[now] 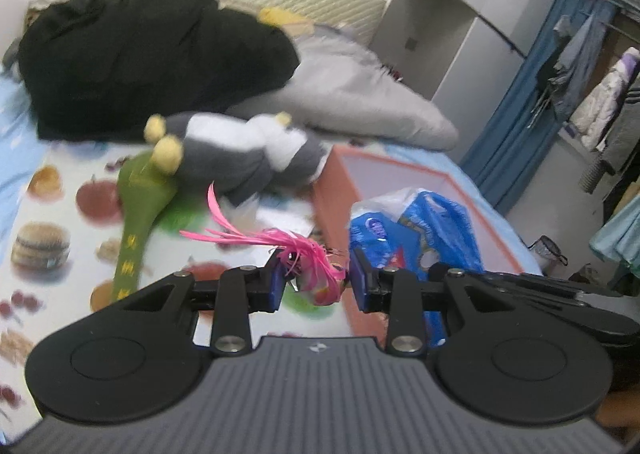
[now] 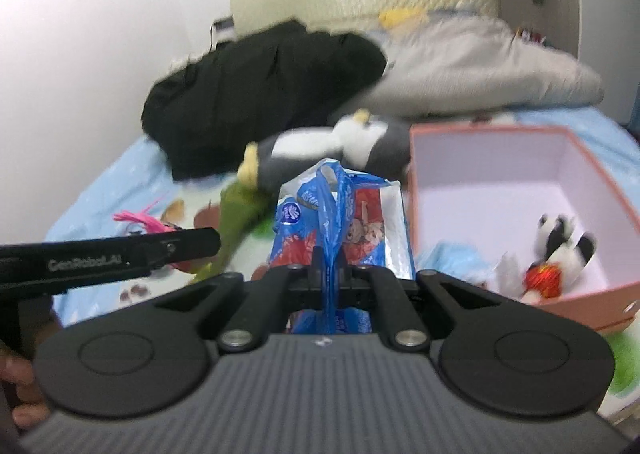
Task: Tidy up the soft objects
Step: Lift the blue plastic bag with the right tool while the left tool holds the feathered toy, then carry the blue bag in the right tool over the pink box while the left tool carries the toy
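Blue printed plastic bag (image 2: pixel 336 214) hangs crumpled, its handle pinched in right jaws.

The pink box (image 2: pixel 520 190) stands open on the bed. Inside, at its near right corner, lies a small black-and-white plush (image 2: pixel 560 250) with a red ball. A blue plastic bag (image 2: pixel 340 214) hangs just left of the box, pinched by its handle. A pink feather toy (image 1: pixel 308 258) is held further left. A grey-and-white penguin (image 1: pixel 248 150) lies on its side behind them, touching the box's far left corner.
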{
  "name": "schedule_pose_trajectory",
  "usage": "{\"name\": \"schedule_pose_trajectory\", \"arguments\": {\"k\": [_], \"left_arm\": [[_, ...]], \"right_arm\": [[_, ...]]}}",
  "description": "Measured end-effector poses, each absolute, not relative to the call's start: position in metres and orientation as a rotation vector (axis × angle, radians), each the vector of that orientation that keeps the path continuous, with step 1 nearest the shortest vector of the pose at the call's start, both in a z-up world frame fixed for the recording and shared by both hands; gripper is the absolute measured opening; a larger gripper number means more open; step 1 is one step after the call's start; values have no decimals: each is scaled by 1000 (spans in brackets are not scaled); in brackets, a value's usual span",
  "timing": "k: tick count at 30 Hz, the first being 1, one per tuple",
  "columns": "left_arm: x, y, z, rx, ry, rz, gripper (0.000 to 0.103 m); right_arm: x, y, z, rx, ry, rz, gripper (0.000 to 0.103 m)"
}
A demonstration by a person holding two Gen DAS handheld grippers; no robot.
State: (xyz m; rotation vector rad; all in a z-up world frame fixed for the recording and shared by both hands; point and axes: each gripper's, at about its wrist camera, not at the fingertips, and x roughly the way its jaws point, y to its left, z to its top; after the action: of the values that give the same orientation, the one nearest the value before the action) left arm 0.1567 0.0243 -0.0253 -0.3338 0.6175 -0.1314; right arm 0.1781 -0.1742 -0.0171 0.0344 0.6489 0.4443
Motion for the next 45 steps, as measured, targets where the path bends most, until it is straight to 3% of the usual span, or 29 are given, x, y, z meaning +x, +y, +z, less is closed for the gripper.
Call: {"name": "schedule_pose_trajectory", "arguments": {"k": [10,17,30,40,43,45], "left_arm": [[194,-17,39,-279,545,-226,38],[246,-64,59,-244,576,-316,38],[373,-142,-13,-233,881,-385,38],[414,-162,-54,-188,1012,-385,38],[411,-161,-57,-182,1015,-395,47],[409,-158,-56,-196,1012,-379,57]], "right_arm": [[191,-216,41,41,515,378,6],[228,-257,53,77,550,300,6],[318,-335,-17,134,814,98,6],[335,-363,-72,185,945,38,9],[335,-369,-79,226,950,38,10],[335,-371,-81,239,958,35,16]]}}
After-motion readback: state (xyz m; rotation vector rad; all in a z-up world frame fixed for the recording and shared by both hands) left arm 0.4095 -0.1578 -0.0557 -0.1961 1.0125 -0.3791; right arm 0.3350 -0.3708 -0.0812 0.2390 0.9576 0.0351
